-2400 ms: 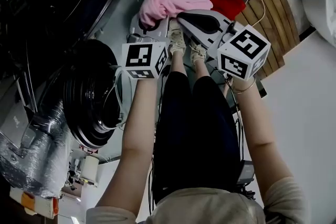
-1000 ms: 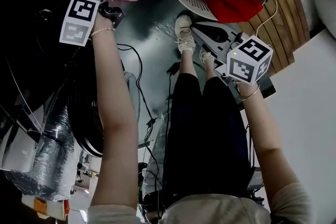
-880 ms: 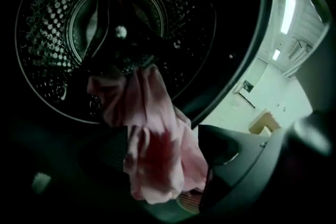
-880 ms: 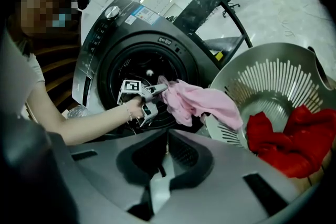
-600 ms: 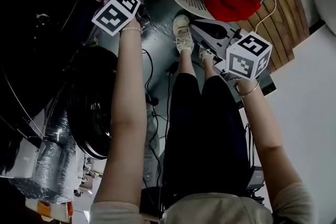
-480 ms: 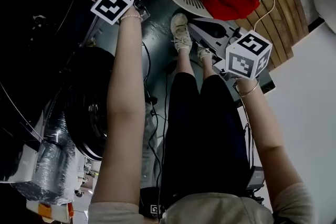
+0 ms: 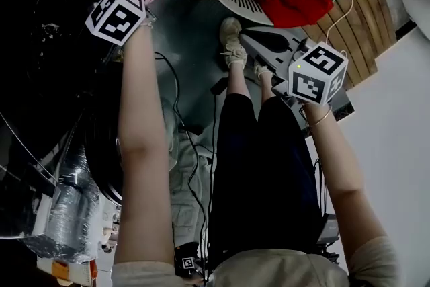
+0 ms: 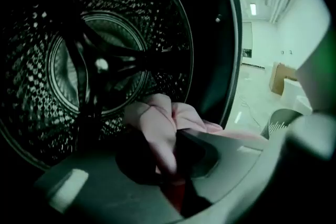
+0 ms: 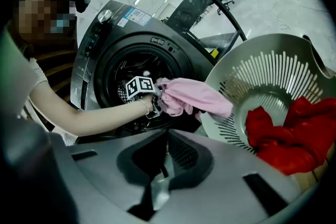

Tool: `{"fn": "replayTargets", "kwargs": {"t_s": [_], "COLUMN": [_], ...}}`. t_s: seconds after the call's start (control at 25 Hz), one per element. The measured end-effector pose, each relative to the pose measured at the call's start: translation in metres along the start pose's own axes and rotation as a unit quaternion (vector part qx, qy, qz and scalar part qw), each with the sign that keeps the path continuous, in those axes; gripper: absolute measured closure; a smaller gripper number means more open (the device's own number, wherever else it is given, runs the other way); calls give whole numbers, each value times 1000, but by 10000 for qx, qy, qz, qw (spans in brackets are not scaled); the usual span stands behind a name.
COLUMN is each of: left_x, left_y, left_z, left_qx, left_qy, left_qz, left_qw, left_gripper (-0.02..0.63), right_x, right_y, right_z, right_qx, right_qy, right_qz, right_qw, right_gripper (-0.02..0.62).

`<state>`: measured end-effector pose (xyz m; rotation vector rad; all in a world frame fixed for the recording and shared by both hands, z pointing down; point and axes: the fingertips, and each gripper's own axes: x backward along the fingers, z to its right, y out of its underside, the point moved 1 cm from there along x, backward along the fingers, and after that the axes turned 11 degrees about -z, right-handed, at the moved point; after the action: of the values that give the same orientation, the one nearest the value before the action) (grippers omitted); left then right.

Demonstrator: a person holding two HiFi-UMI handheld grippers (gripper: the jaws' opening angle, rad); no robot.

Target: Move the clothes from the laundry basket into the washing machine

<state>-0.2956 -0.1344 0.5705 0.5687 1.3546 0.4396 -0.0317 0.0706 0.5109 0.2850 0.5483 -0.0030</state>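
The left tool (image 8: 169, 165) is clamped on a pink garment (image 8: 157, 126). Its jaws have just been closing, and the left gripper view shows a bunched fold of the cloth pinched between them, with the jaws narrow. This tool points into the mouth of the washing machine (image 9: 100, 34), with the perforated drum (image 8: 79, 65) straight ahead. The gripped end of the garment sits at the door opening, in front of the drum's lower rim.

In the right gripper view the garment is drawn out long. Its long axis runs roughly level, from the bunched end at the left tool in the door opening across to the right and slightly downward. The free end points at the rim of the laundry basket (image 9: 247, 50); whether it touches the rim I cannot tell. In the head view the same garment stretches across the top of the picture, from the tool towards the basket.

A red garment (image 9: 294, 136) lies crumpled in the bottom of the basket, apart from the pink one.

The right tool (image 9: 167, 134) has its jaws together with nothing between them. In the head view it sits just right of the person's legs (image 7: 262, 165), aimed towards the basket and machine and well apart from both garments.
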Motion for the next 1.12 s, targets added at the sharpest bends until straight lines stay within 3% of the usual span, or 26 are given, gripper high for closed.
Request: {"fn": "replayTargets", "kwargs": {"t_s": [0.08, 0.24, 0.32, 0.36, 0.44, 0.48, 0.56, 0.64, 0.72, 0.8, 0.88, 1.0, 1.12], "left_x": [-3, 11, 6, -1, -15, -14, 3, 26, 44, 52, 48, 24, -6], "left_y": [-22, -54, -55, -49, -29, -22, -21, -19, -6, 16, 42, 63, 66], "left_z": [-13, -43, -50, -50, -51, -52, -55, -47, -22, 14, 46, 64, 59], "left_qx": [-108, 385, 533, 670, 1181, 1473, 1761, 1702, 1601, 1541, 1448, 1043, 395], "left_qy": [-129, -484, -531, -471, -252, -161, -72, 88, 494, 1044, 1353, 1126, 468], "left_qz": [202, 709, 743, 585, 56, -70, 107, 343, 316, 65, -337, -787, -1066], "left_qw": [9997, 9956, 9944, 9949, 9927, 9889, 9843, 9848, 9854, 9825, 9796, 9850, 9924], "left_gripper": [545, 545, 541, 514, 302, 293, 287, 287, 281, 228, 190, 166, 166], "right_x": [-1, -4, -6, -7, -8, -8, -9, -9, -8, -7, -6, -3, 0], "right_y": [1, 5, 6, 7, 7, 7, 6, 6, 7, 8, 7, 5, 1], "right_z": [-2, -8, -9, -10, -12, -13, -16, -18, -19, -19, -18, -14, -9], "right_qx": [-14, -10, -21, -18, -2, 0, -2, 1, 9, 20, 29, 38, 43], "right_qy": [-10, -28, -57, -64, -69, -76, -94, -97, -83, -61, -32, -11, 16], "right_qz": [0, -30, -23, -23, -24, -19, 5, 24, 18, 0, -16, -15, -12], "right_qw": [10000, 10000, 10000, 10000, 10000, 10000, 10000, 10000, 10000, 10000, 10000, 10000, 10000], "right_gripper": [578, 578, 578, 578, 578, 578, 578, 578, 578, 578, 578, 578, 578]}}
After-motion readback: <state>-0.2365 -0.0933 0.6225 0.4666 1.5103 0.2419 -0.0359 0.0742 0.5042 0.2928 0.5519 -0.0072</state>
